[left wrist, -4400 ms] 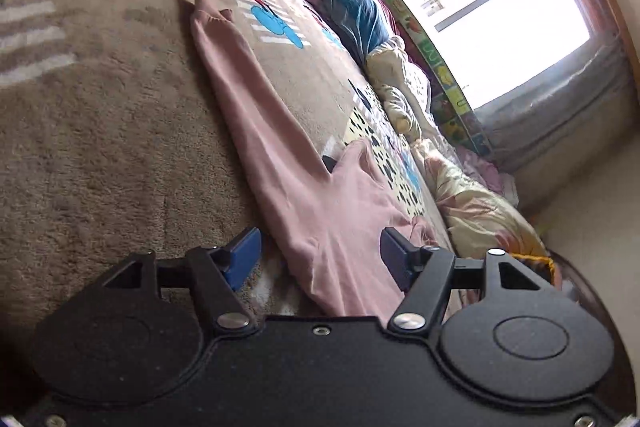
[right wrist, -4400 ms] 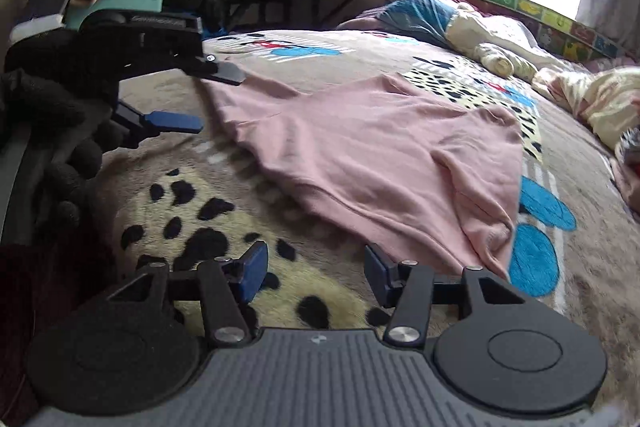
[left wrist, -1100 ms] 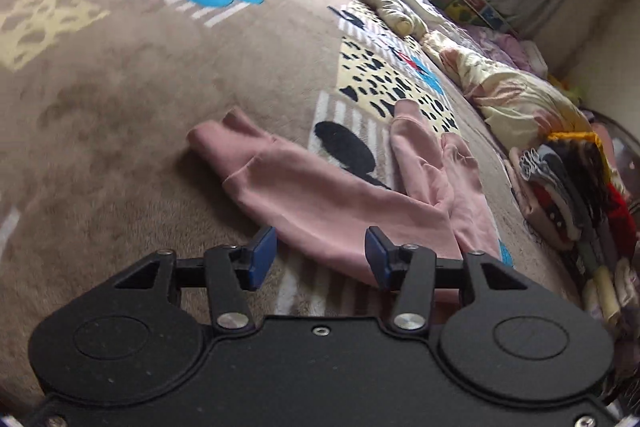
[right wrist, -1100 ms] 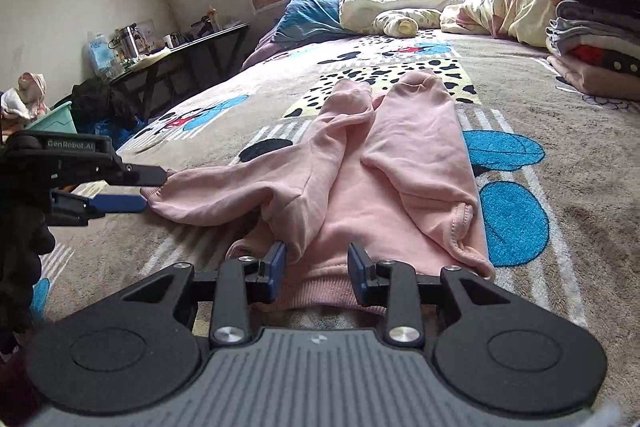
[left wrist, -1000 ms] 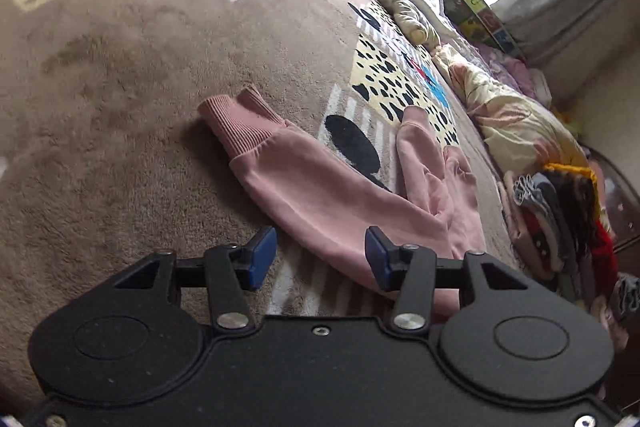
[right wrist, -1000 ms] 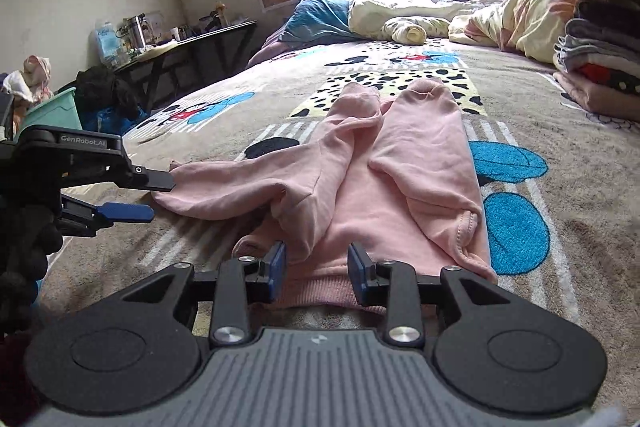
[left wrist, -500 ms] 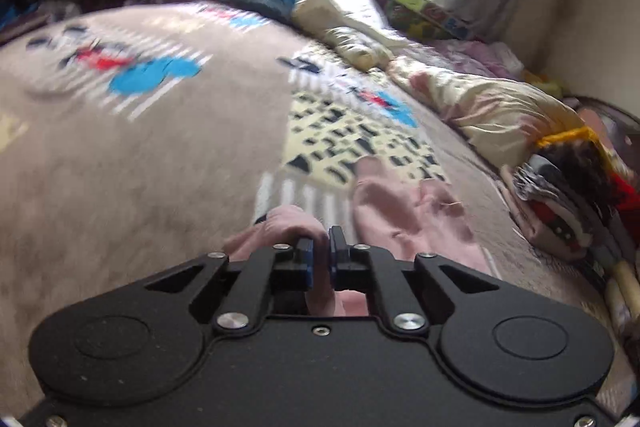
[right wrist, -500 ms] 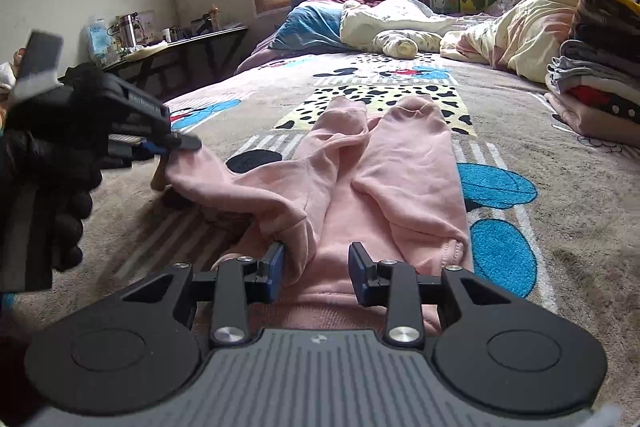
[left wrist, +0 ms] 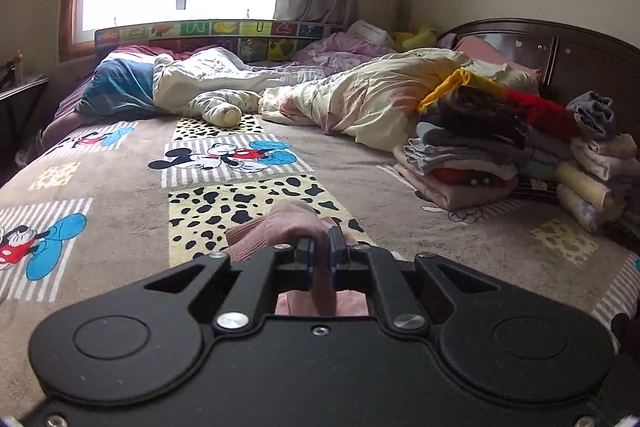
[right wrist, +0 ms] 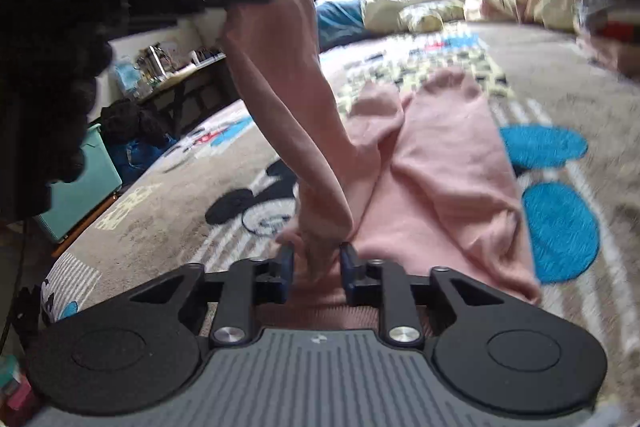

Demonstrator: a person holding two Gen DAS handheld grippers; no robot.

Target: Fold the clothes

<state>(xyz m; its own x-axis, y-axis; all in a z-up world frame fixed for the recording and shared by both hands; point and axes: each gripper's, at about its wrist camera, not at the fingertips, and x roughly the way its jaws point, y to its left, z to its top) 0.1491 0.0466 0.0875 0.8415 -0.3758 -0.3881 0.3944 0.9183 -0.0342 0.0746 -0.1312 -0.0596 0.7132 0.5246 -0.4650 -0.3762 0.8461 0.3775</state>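
The pink sweatshirt (right wrist: 436, 163) is soft matt fleece, ribbed at the cuff pinched between the left gripper (left wrist: 319, 259) fingers. Both grippers are matt black plastic with shiny metal screws. Beyond the fingers, the blanket (left wrist: 120, 227) is fuzzy printed plush; the headboard (left wrist: 560, 47) is glossy dark wood.

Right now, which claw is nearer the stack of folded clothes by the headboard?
Neither can be settled. The stack of folded clothes lies ahead-right of the left claw, which holds the pink sleeve up; the right claw is closing on the sweatshirt hem.
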